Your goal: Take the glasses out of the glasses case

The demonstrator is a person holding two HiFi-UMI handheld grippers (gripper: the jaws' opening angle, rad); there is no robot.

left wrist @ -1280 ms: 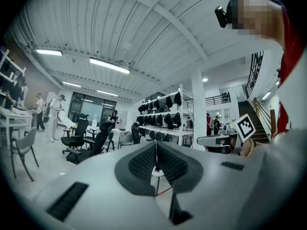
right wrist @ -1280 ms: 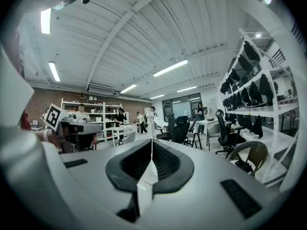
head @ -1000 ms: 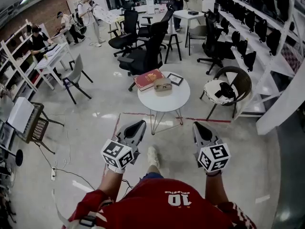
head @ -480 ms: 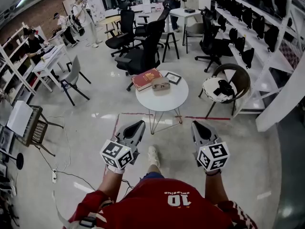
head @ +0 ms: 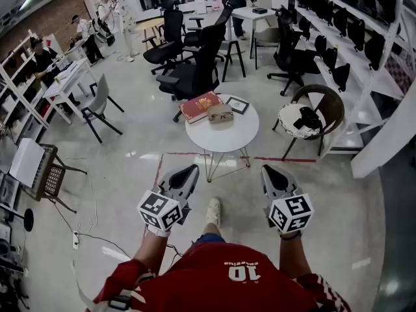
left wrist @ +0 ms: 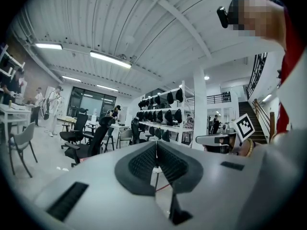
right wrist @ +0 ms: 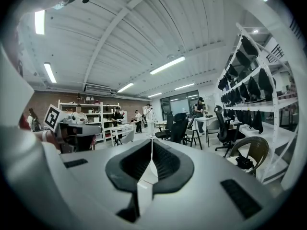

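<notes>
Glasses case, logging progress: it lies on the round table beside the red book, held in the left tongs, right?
No. The glasses case lies on the round table beside the red book, but untouched; the head view shows the left tongs far short of it.

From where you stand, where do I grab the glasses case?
Likely grip the glasses case across its short width, from above, near side: it lies crosswise, the red book close on its left. Hinge side too small to tell.
</notes>
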